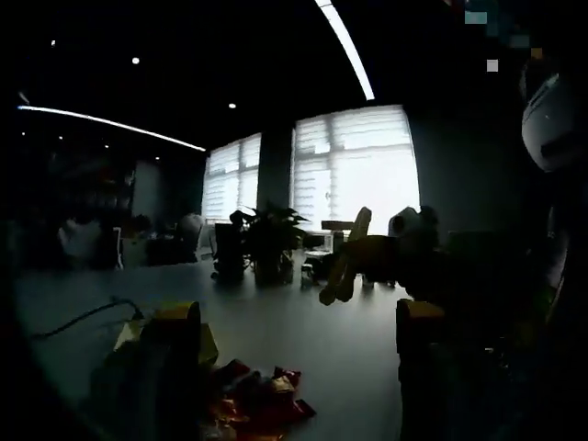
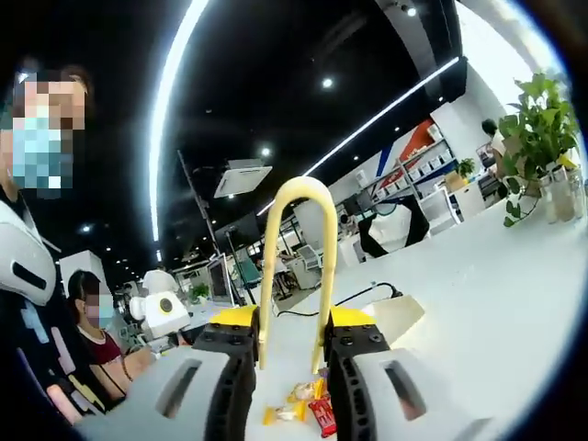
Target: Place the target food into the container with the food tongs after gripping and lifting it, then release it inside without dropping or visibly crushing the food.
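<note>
**Tongs in hand, snacks still waiting on the table**

The right gripper [image 2: 292, 367] clamps one pair of yellow food tongs [image 2: 296, 266], raised above several wrapped snacks [image 2: 308, 404] lying on the white table [image 2: 496, 303]. The left gripper [image 1: 303, 367] stands open. Judged next: lower, pinch one snack gently. No container visible
</note>
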The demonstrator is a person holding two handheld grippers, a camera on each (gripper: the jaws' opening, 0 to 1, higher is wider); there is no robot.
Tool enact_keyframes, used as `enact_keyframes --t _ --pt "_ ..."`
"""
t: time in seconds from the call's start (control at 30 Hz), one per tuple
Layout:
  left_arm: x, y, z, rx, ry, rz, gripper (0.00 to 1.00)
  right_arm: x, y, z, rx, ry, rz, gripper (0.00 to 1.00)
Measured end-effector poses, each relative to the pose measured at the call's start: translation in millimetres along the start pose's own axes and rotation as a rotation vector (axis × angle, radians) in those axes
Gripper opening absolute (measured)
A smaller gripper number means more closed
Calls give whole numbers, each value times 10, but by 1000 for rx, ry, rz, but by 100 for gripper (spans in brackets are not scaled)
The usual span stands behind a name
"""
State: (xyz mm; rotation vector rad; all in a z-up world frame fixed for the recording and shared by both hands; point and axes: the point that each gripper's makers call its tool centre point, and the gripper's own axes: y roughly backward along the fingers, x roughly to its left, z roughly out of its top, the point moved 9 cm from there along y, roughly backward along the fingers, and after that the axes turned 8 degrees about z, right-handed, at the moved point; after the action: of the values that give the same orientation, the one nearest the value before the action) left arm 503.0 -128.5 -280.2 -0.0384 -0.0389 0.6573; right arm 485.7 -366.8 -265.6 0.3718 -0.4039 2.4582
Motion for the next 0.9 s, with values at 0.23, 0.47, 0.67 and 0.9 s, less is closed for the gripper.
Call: enact_keyframes --t 0.23,0.47,0.67,0.9 --pt "75 147 -13 54 -108 90 100 -15 -7 -37 16 30 -37 24" --pt "168 408 -72 120 -125 170 100 -46 -24 -86 81 124 -121 24" --pt "232 615 -114 151 -133 256 100 -145 -40 -215 135 137 -183 24" --pt "219 708 -76 158 -184 298 100 -351 -27 -440 161 114 -296 24"
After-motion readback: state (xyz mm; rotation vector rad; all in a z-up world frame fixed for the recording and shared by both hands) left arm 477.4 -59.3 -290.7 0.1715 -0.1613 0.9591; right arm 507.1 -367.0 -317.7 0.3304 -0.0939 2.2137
